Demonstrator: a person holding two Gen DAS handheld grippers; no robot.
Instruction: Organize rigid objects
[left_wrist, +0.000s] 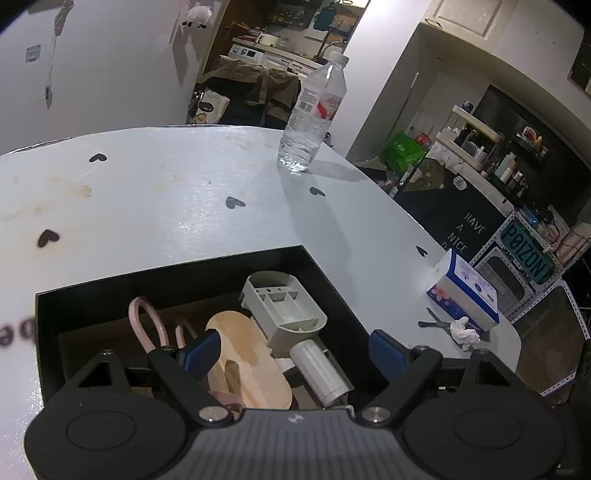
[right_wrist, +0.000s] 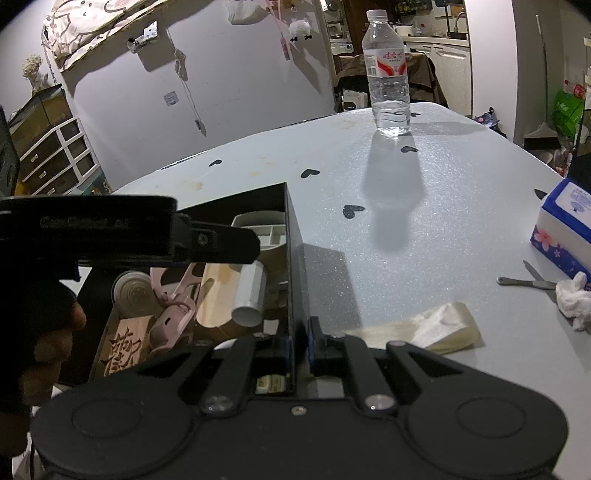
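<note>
A black open box (left_wrist: 325, 273) sits on the pale table and holds a grey plastic part (left_wrist: 284, 306), a wooden board (left_wrist: 247, 354), a white cylinder (left_wrist: 319, 369) and a pink tool (left_wrist: 142, 325). My left gripper (left_wrist: 295, 350) is open and empty, hovering over the box. In the right wrist view the box's right wall (right_wrist: 295, 277) runs between my right gripper's pads (right_wrist: 300, 341), which are shut on it. That view also shows a tin can (right_wrist: 135, 295), a carved wooden block (right_wrist: 123, 347) and the left gripper (right_wrist: 129, 236) above the box.
A water bottle (right_wrist: 388, 74) stands at the far side of the table. A tissue pack (right_wrist: 565, 221), a crumpled tissue (right_wrist: 574, 299), a small metal tool (right_wrist: 528, 282) and a folded cream ribbon (right_wrist: 436, 326) lie to the right of the box.
</note>
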